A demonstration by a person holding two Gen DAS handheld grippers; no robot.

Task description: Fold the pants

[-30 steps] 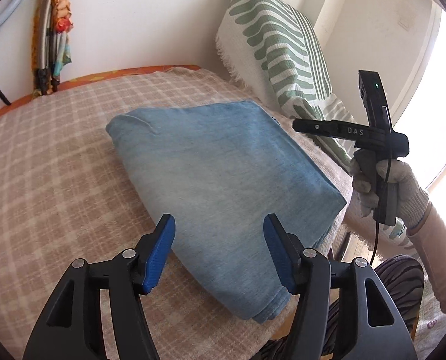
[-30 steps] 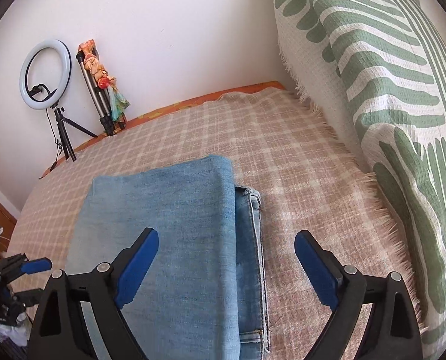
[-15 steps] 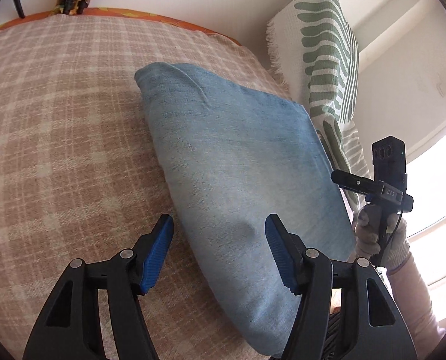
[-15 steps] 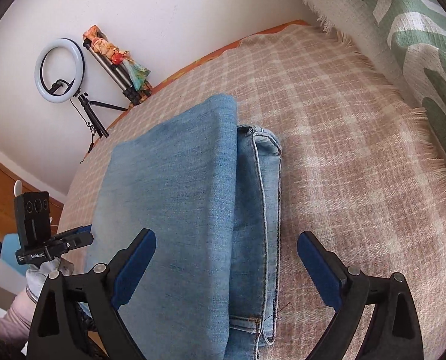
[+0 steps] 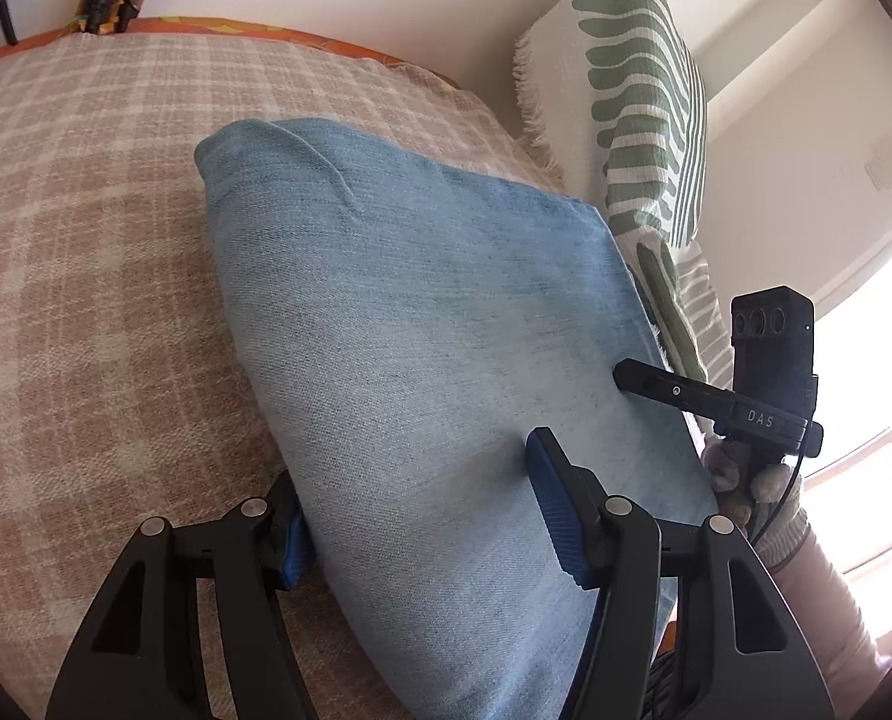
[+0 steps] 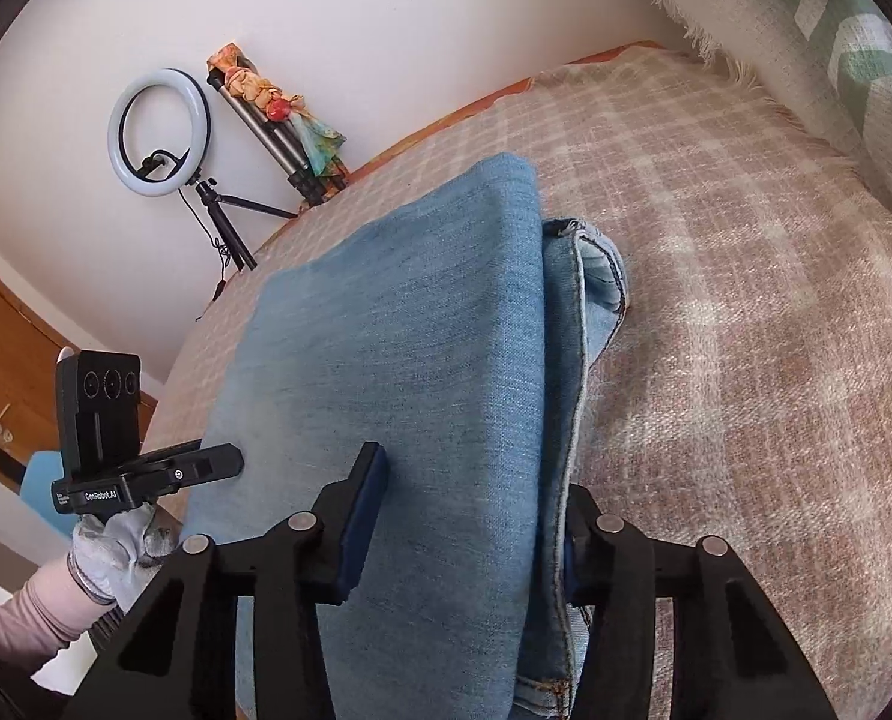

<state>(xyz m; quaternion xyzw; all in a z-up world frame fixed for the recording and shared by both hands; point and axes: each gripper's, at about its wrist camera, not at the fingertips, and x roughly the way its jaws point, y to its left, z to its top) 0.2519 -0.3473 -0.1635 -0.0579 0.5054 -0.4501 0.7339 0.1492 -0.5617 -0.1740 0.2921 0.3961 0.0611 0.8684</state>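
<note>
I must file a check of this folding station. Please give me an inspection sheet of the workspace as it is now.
Surface: bed under a beige checked blanket.
Job's things: folded light-blue denim pants lying on it.
Clutter: nothing seen on the blanket.
Grippers: left gripper and right gripper have just been closing, each astride a near edge of the pants.
Cables: black cord from the right gripper.
Surroundings: green-striped white cushion, white ring light on a tripod, white wall.

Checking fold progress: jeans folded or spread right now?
Folded. The jeans lie as a compact stacked rectangle on the blanket, top layer over a hemmed lower layer along one side.
</note>
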